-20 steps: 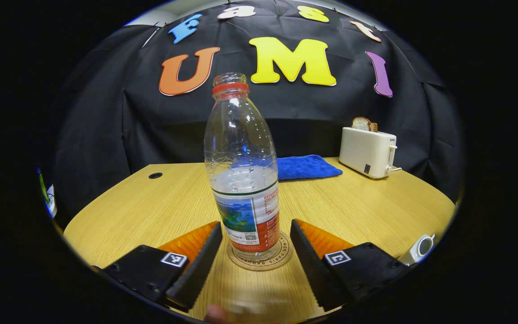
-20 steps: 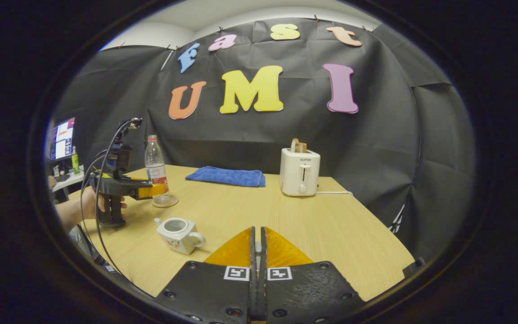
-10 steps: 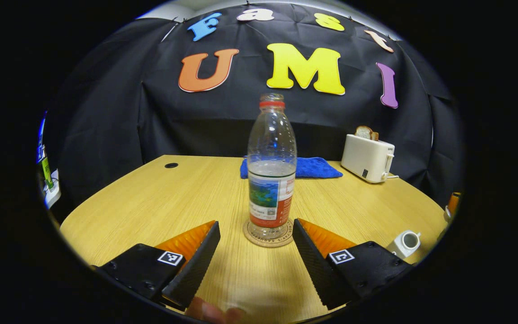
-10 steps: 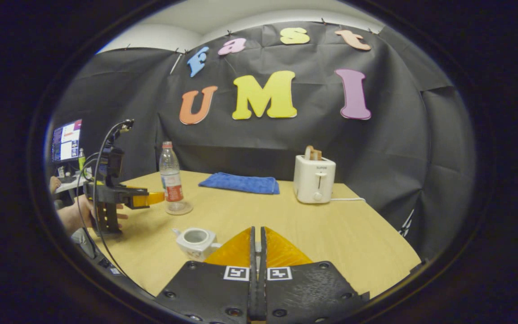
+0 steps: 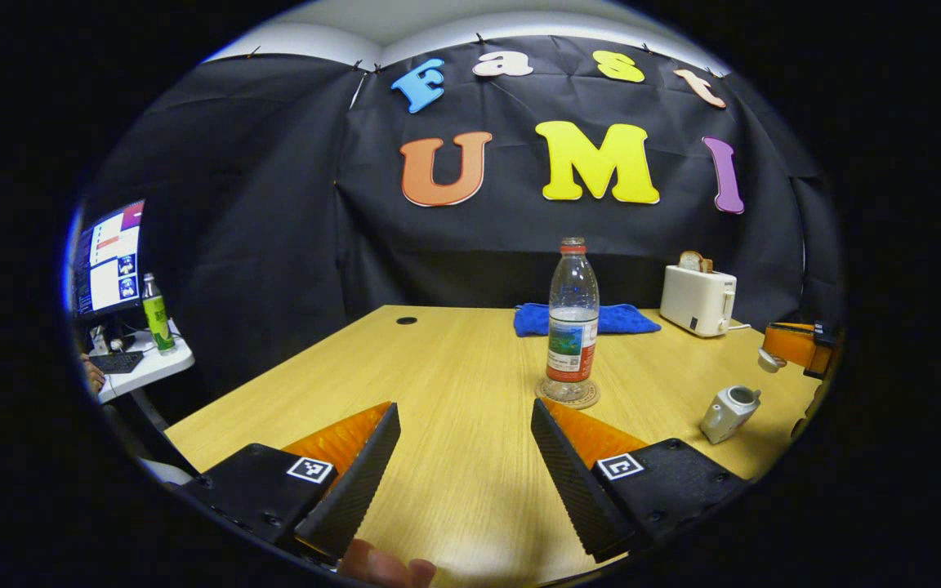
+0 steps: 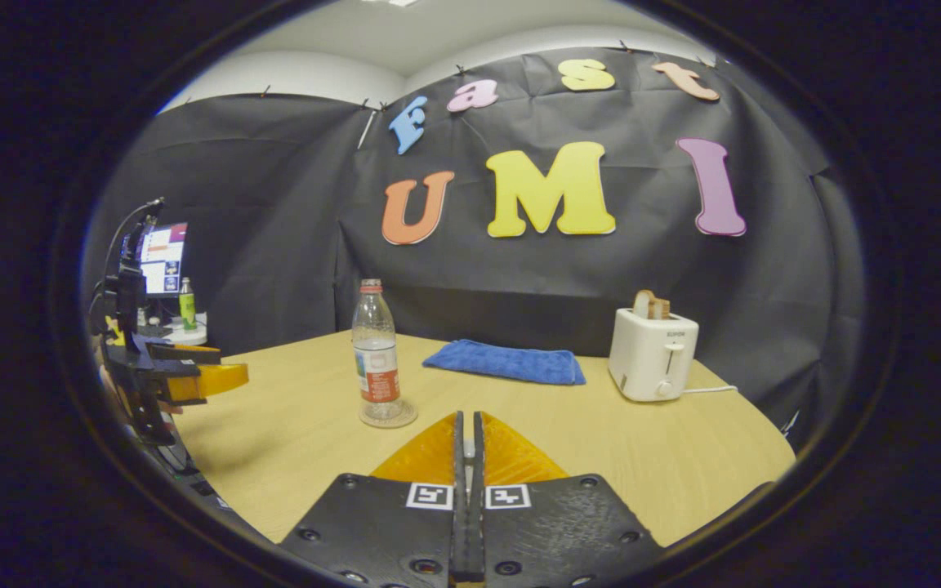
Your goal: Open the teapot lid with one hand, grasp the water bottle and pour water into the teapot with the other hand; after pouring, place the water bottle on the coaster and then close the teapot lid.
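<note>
Left gripper view, bottom of the frame: the left gripper has its fingers spread wide, with bare table between them and nothing held. Right of centre, beyond the fingertips, the bottle stands upright and capless on the coaster, partly filled. At lower right the teapot sits lidless on the table, well apart from the bottle. Above it, at the right edge, the right gripper holds a small white piece at its tip; whether that is the lid I cannot tell. A blue cloth and a toaster lie at the back.

Right gripper view, bottom centre: the right gripper shows its fingers pressed together along a thin seam. The bottle stands left of centre, and the left gripper is at the left edge.
</note>
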`<act>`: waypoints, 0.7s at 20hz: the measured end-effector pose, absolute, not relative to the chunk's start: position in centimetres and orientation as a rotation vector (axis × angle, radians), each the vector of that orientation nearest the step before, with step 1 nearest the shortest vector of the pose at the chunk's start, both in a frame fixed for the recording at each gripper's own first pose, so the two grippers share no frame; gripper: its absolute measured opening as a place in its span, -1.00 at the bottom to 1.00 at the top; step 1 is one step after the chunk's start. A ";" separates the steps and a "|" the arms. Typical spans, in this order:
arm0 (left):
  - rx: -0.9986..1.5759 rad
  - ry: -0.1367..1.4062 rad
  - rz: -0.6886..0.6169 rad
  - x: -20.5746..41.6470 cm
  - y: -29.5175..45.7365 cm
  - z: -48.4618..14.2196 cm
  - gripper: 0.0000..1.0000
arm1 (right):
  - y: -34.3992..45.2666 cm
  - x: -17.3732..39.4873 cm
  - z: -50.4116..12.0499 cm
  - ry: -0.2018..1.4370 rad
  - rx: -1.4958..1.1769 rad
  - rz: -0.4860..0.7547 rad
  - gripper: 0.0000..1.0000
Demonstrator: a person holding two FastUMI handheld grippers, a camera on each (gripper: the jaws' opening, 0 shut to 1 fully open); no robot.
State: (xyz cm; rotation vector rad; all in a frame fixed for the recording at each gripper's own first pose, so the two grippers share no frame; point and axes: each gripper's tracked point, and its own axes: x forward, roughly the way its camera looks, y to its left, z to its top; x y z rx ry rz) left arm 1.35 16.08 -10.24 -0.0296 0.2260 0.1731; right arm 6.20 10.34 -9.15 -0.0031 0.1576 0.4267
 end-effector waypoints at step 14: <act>-0.005 0.161 0.221 -1.1 17.9 -7.7 1.00 | 11.7 6.8 -12.8 0.185 -0.045 0.439 -1.00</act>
